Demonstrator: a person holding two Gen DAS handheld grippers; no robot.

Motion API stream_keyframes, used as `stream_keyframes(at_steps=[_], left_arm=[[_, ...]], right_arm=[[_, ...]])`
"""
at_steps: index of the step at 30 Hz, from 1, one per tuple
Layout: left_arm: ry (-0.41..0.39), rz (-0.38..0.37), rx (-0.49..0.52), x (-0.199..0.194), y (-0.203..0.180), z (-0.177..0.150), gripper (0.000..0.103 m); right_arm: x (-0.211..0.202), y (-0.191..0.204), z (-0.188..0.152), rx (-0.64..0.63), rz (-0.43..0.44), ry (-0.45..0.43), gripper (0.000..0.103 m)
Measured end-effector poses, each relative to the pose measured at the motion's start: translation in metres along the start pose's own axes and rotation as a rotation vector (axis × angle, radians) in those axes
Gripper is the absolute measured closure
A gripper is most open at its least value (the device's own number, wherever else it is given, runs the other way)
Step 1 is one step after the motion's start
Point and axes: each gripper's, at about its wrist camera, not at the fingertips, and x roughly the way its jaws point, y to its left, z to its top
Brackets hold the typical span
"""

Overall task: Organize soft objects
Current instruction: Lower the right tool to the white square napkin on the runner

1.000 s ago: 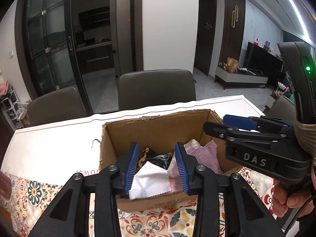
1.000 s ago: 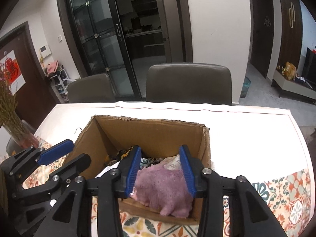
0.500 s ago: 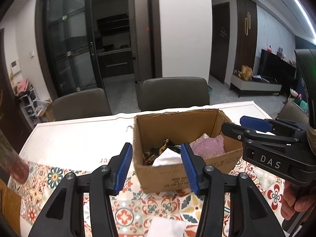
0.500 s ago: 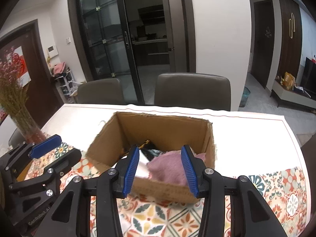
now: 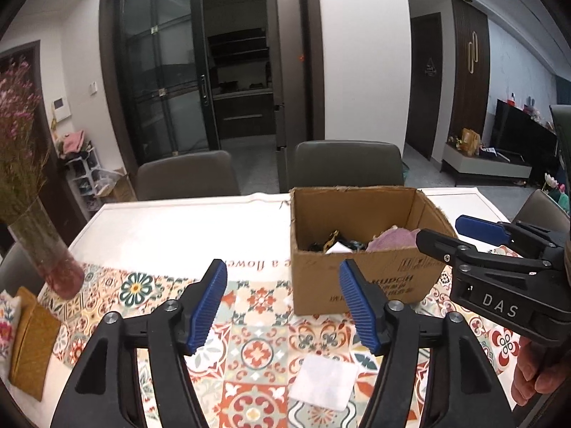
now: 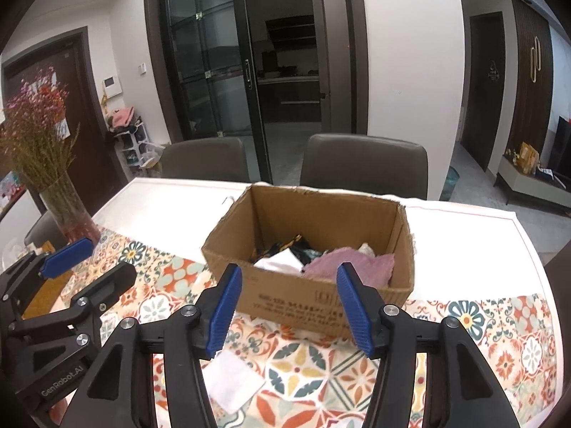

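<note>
Cardboard box [image 6: 321, 296]: open-topped, on the table, beyond the tips of both grippers and touching neither. Its long axis runs roughly crosswise in the right wrist view; printed lettering on the near wall reads upside down.

Contents: purple cloth [image 6: 351, 264] at the box's right side, lying crumpled with no clear long axis; white cloth [image 6: 280, 261] just left of it, touching; dark patterned fabric [image 6: 296, 246] behind both.

White folded cloth [image 5: 324, 381]: loose on the table runner, flat, roughly square, short of the box and below the left gripper's right finger. It shows again between the two grippers in the right wrist view.

Left gripper [image 5: 283, 306]: jaws apart, having just been opening, nothing between the blue pads.

Right gripper [image 6: 291, 308]: jaws apart, likewise just opening, nothing between them; the box's near wall shows through the gap, farther off. A person's hand [image 5: 535, 374] grasps its handle.

Surface: white table [image 6: 167, 207] with a patterned tile-print runner [image 5: 257, 353] along the near edge. Glass vase [image 5: 46, 249] of dried pink flowers at left; mustard cushion [image 5: 32, 342] beside it.

Room: two grey chairs [image 6: 364, 164] behind the table, dark glass sliding doors [image 6: 210, 60], white wall, TV unit at far right.
</note>
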Motion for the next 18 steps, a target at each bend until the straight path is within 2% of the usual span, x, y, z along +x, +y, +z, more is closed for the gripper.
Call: stream_keyframes(at_steps=[5,18], left_arm=[[0.027,0.026,-0.023,-0.007,0.011,-0.018,0.033],[0.124,0.123,-0.056,-0.013,0.038,-0.069,0.025]], right_arm=[[0.0,0.016,-0.014,-0.024,0.007,0.022,0.039],[0.026,0.051,-0.057,-0.072,0.059,0.148,0.039]])
